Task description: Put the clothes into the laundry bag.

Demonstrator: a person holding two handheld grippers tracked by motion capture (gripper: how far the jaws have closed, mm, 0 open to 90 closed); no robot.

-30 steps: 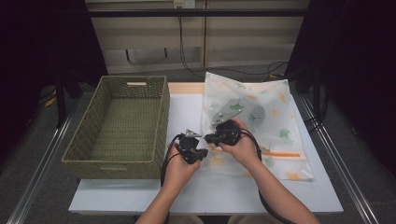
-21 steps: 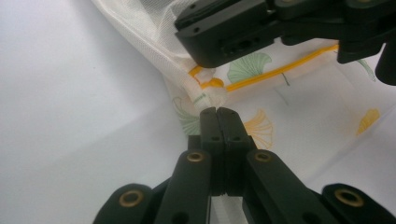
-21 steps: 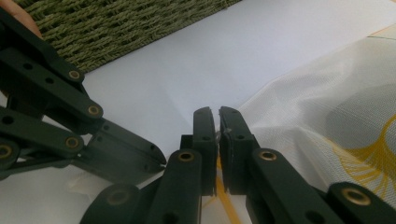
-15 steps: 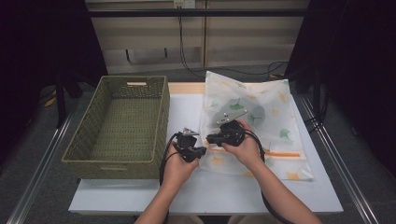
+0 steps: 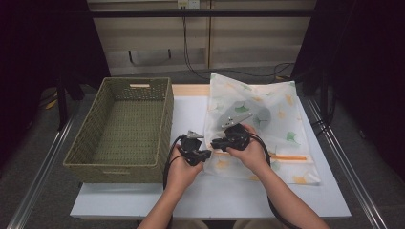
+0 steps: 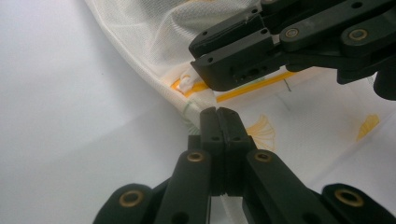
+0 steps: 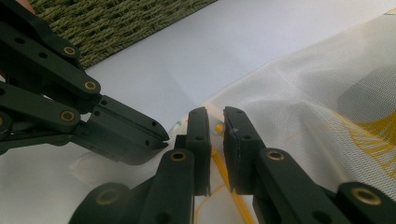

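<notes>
A white mesh bag [image 5: 282,119] printed with leaves lies on the table with a grey item [image 5: 248,112] inside and an orange zipper [image 5: 286,157] along its near edge. My left gripper [image 5: 206,153] is shut on the bag's edge [image 6: 187,109] just below the zipper's end. My right gripper [image 5: 215,142] meets it tip to tip. Its jaws have just been opening and stand slightly apart, with the small zipper pull [image 7: 218,127] in the gap between them, not pressed. The right gripper [image 6: 205,70] shows from the left gripper view, the left gripper [image 7: 159,133] from the right.
A green woven basket [image 5: 165,119] stands empty on the left of the white table [image 5: 188,114], close beside my left hand. The bag covers the table's right half. Metal rails run along both sides of the table.
</notes>
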